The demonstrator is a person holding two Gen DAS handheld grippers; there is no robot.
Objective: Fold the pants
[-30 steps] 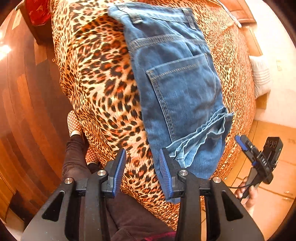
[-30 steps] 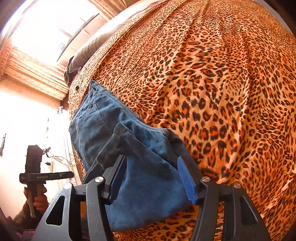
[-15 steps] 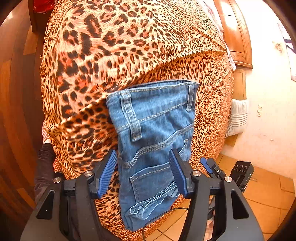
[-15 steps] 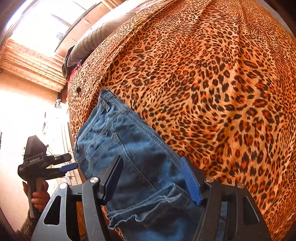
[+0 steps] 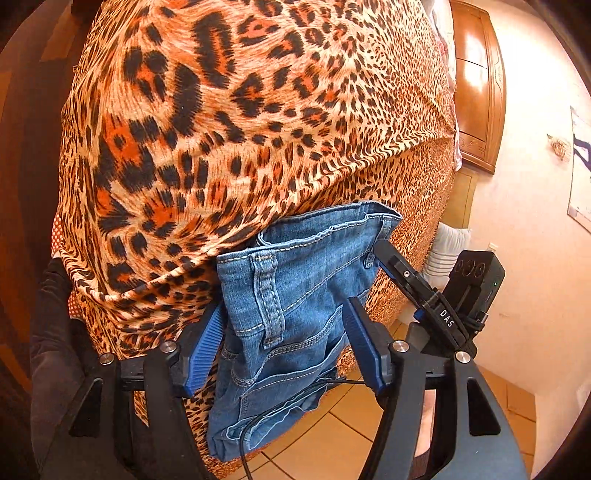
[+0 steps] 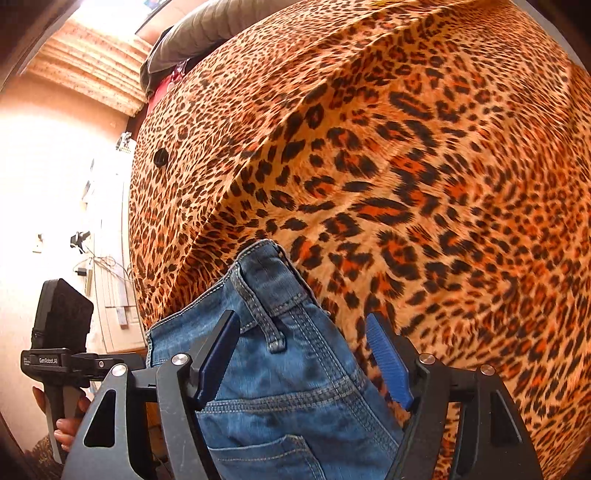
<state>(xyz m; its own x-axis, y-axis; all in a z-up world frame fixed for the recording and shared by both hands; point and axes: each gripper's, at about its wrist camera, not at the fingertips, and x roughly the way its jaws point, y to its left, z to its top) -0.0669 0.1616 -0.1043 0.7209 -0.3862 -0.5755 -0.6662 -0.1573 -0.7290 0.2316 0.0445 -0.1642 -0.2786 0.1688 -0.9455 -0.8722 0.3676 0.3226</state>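
Both your hand-held grippers — left [image 5: 284, 354], right [image 6: 303, 360] — are opening, grasping nothing, astride the waistband of the jeans [image 5: 295, 295] hanging off the bed [image 5: 229, 122] edge — they could slide to the floor [image 5: 332, 435].

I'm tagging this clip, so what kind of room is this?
Most likely a bedroom at home: a bed under a leopard-print cover, a grey pillow at its far end, a tiled floor, and jeans on the bed's edge.
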